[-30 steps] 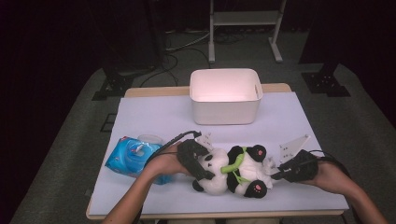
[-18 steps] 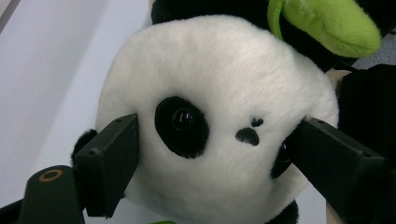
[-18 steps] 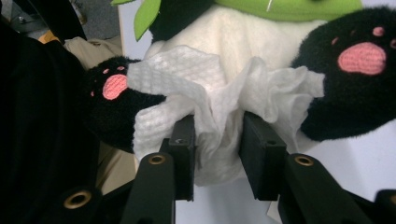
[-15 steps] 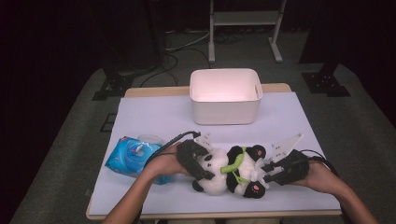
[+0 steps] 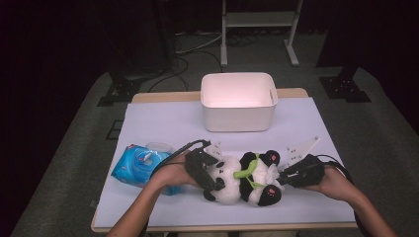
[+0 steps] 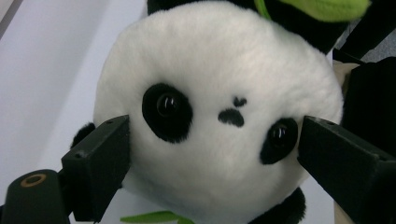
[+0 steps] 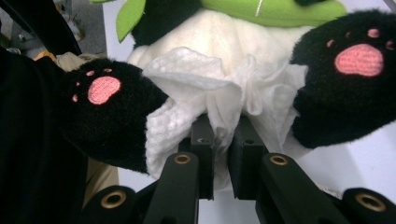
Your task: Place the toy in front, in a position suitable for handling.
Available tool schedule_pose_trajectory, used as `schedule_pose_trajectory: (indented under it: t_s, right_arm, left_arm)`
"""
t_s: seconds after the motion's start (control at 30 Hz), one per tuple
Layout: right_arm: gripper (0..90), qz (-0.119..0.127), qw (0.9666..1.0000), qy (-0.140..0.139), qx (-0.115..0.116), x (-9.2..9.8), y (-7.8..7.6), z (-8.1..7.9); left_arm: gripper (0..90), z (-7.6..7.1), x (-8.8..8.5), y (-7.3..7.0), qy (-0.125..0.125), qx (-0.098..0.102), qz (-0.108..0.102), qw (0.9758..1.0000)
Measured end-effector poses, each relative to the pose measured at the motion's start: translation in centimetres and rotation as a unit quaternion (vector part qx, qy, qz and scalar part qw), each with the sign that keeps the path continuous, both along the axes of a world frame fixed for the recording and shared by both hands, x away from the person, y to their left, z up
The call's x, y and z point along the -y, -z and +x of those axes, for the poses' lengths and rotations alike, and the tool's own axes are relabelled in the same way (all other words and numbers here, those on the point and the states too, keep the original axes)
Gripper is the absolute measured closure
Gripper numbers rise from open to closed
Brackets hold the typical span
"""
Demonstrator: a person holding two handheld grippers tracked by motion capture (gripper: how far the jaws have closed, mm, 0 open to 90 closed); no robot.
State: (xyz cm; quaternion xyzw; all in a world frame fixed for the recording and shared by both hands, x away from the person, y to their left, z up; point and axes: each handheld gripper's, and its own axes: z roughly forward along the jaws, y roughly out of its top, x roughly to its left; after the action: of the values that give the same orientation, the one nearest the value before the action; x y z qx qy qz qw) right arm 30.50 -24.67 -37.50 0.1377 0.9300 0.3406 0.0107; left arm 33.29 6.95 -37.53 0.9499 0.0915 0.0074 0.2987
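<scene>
Between left gripper (image 6: pixel 212 154) jaws, panda's head (image 6: pixel 219 107), right gripper (image 7: pixel 223 140) pinching tissue (image 7: pixel 219 100)

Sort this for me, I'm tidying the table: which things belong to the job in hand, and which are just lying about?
In use: panda, wipe, left gripper, right gripper.
Lying about: wipes pack, white bin.

Left gripper (image 5: pixel 210 173): jaws spread wide, clamped on both sides of the toy panda's (image 5: pixel 242 177) head, just eased a bit wider. Right gripper (image 5: pixel 282 177): jaws just pinched in on a white wipe (image 7: pixel 224 100). Both forearms come in from the near edge, angled inward.
</scene>
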Motion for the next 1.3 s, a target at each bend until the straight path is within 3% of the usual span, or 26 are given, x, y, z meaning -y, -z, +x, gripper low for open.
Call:
schedule_pose_trajectory:
  t_s: [0.3, 0.53, 0.63, 0.87, 0.93, 1.3]
  right_arm:
    - [82.3, 0.007, 0.9999, 0.013, -0.002, 0.9, 0.2, 0.0]
    - [82.5, 0.023, 0.9997, -0.004, 0.01, 0.0, -1.4, -0.4]
    - [82.5, 0.018, 0.9995, -0.021, 0.018, -1.1, -1.9, -0.6]
    - [82.4, 0.013, 0.9981, -0.055, 0.024, -3.6, -2.6, -1.1]
    - [82.4, 0.001, 0.9976, -0.063, 0.03, -4.2, -2.5, -1.3]
    - [83.2, -0.014, 0.9987, -0.047, 0.016, -2.7, -1.2, -1.7]
  left_arm:
    - [20.0, 0.0, 0.1, 0.5, -0.013, -0.001, -0.013, 0.9998]
    - [22.2, -0.3, 1.0, 0.2, -0.023, 0.004, -0.012, 0.9997]
    - [22.2, -0.4, 1.3, 0.3, -0.025, -0.002, -0.021, 0.9995]
    - [22.1, -0.5, 2.4, 0.0, -0.017, 0.007, -0.01, 0.9998]
    - [22.0, -0.6, 2.4, 0.0, -0.018, 0.009, -0.009, 0.9998]
    - [13.0, -0.6, 1.7, -0.4, -0.007, 0.005, -0.015, 0.9999]
